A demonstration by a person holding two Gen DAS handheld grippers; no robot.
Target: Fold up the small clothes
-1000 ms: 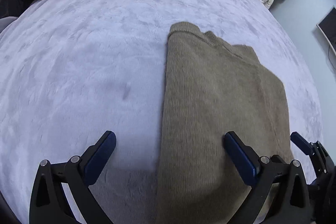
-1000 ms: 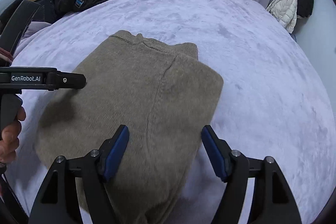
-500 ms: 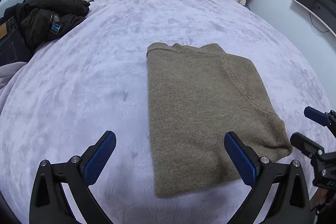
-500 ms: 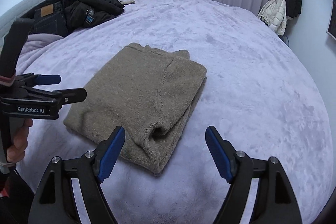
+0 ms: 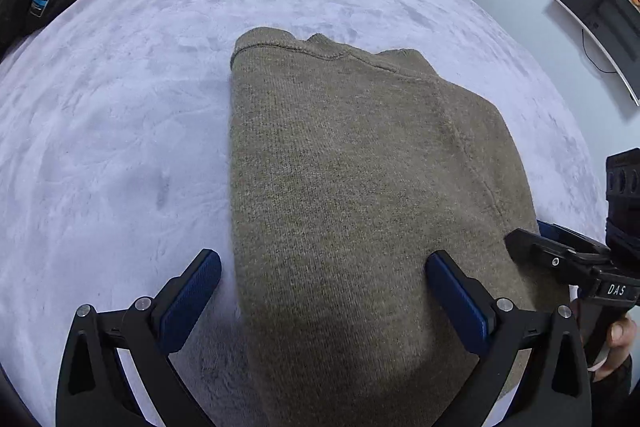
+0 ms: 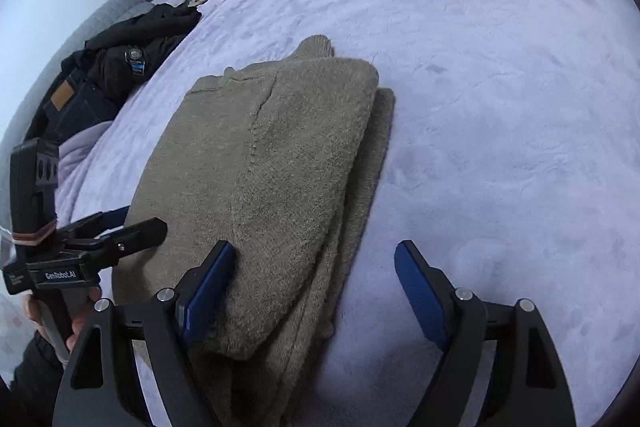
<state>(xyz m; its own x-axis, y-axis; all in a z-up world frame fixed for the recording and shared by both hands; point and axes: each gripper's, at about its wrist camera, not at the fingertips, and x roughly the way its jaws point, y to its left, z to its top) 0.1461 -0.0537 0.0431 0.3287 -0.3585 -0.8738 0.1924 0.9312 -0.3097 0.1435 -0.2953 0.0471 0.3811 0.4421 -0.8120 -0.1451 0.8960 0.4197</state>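
The olive knit sweater (image 5: 360, 195) is seen folded flat on the lavender bed (image 5: 120, 131). Since a moment ago both grippers have been brought back down close over its near end. The left gripper (image 5: 324, 291) is held wide apart, empty; the right gripper (image 6: 316, 283) has just been opened further, straddling the layered edge, suggesting another fold is being prepared.

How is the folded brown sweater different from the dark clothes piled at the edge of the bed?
The brown sweater is folded into a neat flat stack; the dark clothes lie in a crumpled heap. The sweater is one tan knit piece, while the pile mixes a black jacket with what look like jeans. The sweater sits mid-bed right before both open grippers, the left gripper and right gripper; the pile lies far off at the edge. Both rest on the lilac blanket.
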